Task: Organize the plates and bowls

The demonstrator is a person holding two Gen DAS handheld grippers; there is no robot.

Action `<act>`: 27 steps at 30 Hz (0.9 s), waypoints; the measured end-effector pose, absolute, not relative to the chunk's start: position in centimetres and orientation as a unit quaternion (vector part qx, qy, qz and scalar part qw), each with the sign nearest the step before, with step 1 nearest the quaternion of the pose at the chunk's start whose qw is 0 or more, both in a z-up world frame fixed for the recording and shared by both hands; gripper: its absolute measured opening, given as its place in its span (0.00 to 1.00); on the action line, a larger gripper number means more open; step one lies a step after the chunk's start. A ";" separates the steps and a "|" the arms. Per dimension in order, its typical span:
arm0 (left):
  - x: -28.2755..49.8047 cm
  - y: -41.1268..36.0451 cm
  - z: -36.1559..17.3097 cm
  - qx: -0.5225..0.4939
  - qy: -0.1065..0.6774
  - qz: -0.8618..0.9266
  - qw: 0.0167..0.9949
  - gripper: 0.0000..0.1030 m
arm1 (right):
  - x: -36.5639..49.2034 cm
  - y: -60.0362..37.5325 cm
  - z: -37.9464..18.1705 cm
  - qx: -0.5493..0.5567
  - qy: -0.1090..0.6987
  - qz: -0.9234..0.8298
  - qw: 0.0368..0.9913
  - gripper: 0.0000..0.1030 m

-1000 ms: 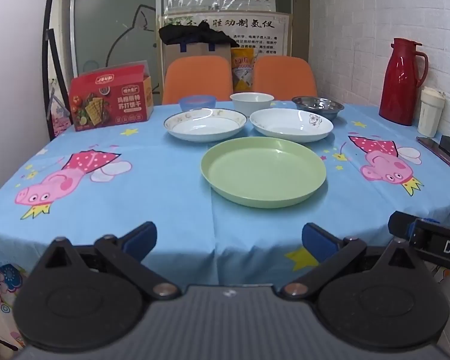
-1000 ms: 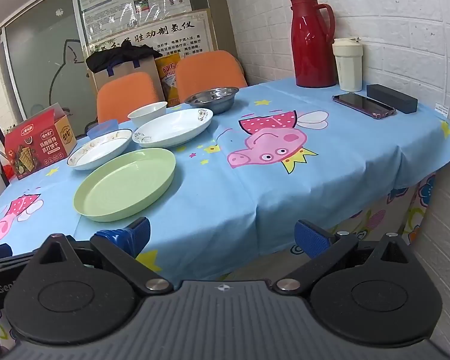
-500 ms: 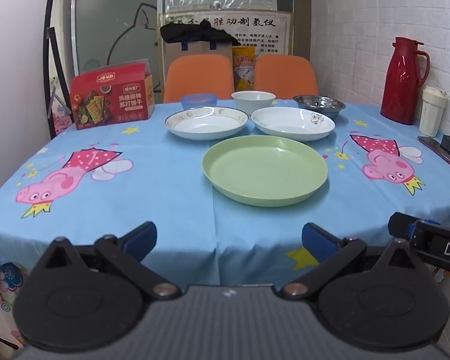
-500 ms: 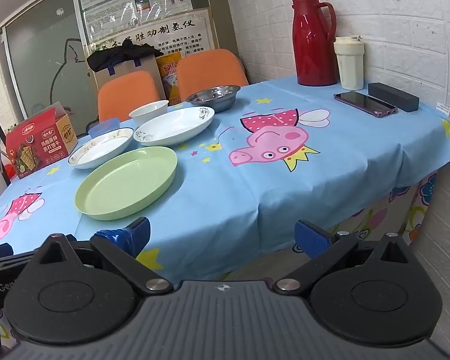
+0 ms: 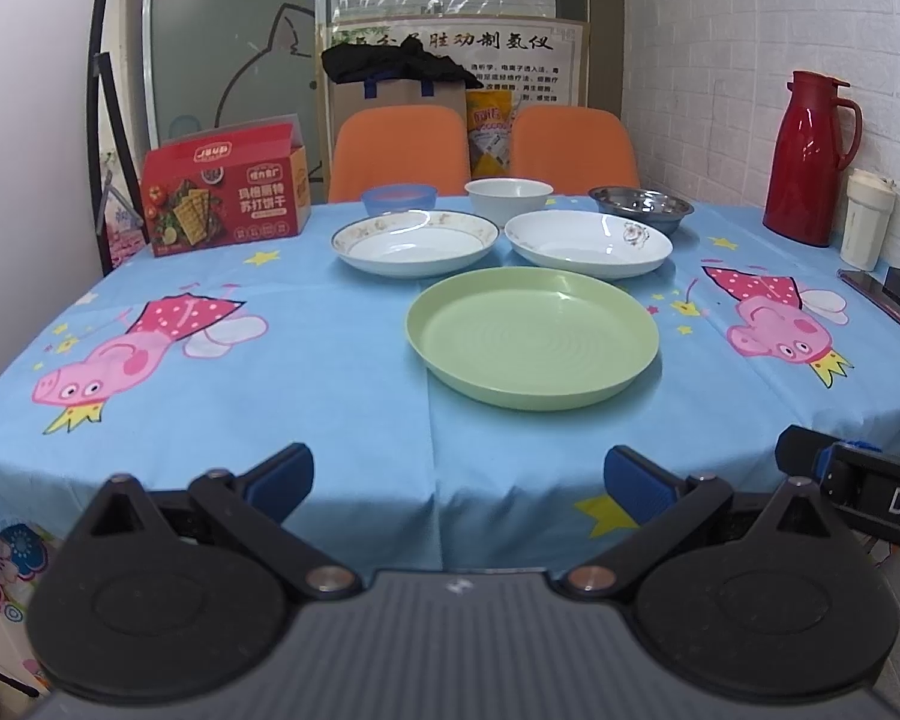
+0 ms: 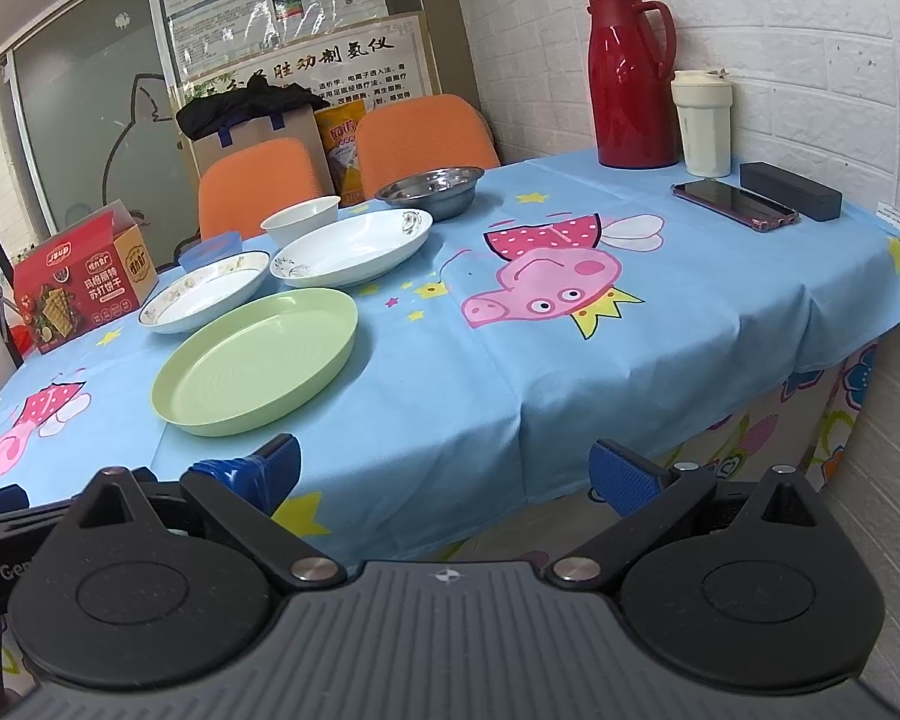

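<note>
Green plastic plate [image 5: 533, 336] lies nearest me on the counter [image 5: 306, 348], two white plates [image 5: 415, 233] and the bowls [image 5: 508, 197] spread behind it unstacked, so my left gripper [image 5: 459, 474] and right gripper [image 6: 444, 474] hang empty, jaws apart, short of the near edge.

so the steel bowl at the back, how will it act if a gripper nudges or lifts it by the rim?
The steel bowl looks thin-walled, so probably light and stiff. Its glossy metal on the smooth tablecloth suggests it may slide rather than tip when nudged. The low, wide shape looks stable, though the thin, shiny rim could slip between fingers.
</note>
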State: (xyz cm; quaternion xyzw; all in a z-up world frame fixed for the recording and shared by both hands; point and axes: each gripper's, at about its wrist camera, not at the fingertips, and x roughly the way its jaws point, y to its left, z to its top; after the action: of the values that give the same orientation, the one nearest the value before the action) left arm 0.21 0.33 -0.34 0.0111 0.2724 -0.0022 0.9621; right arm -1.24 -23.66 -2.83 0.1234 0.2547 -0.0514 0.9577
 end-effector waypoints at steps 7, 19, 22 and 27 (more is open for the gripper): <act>0.2 0.3 -0.3 0.011 0.274 -0.002 0.962 1.00 | -1.3 -23.3 -2.8 0.122 0.255 -0.051 0.958 0.88; 0.2 0.5 -0.4 0.012 0.276 -0.002 0.961 1.00 | -1.4 -23.3 -2.8 0.123 0.256 -0.052 0.957 0.88; 0.3 0.5 -0.4 0.012 0.276 -0.003 0.961 1.00 | -1.3 -23.5 -2.7 0.123 0.257 -0.051 0.957 0.88; 0.3 0.5 -0.4 0.012 0.276 -0.003 0.961 1.00 | -1.3 -23.4 -2.8 0.123 0.257 -0.051 0.957 0.88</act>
State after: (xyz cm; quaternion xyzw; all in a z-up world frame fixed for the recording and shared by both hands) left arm 0.27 0.48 -0.41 0.0116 0.2761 -0.0025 0.9611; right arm -1.27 -23.39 -2.76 0.1229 0.2569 -0.0512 0.9572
